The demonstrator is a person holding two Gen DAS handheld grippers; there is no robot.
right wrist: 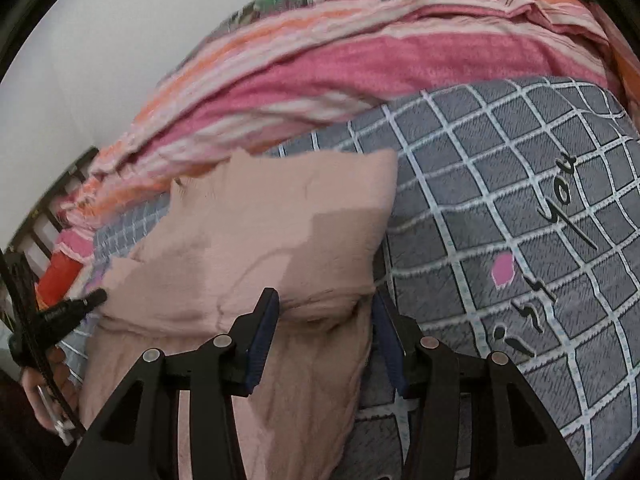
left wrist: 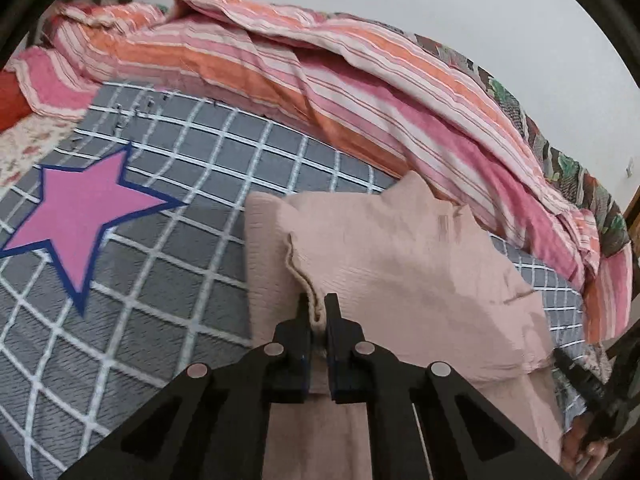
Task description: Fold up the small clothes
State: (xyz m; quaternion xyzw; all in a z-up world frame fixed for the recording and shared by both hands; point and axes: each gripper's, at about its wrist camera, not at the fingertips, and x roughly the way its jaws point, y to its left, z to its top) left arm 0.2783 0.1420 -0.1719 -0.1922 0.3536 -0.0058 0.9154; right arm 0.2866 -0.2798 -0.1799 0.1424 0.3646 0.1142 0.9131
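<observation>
Pink cloth (left wrist: 400, 264) lies soft and floppy on the grey checked bed cover (left wrist: 168, 280), my left gripper (left wrist: 316, 308) pinches its thick hem, my right gripper (right wrist: 326, 304) is wide open over its other edge, a good spot to grab

Garment (right wrist: 248, 232) btm cut off, blurred

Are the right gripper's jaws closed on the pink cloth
No, the right gripper has its jaws spread wide, with the pink garment lying loose between them.
</observation>
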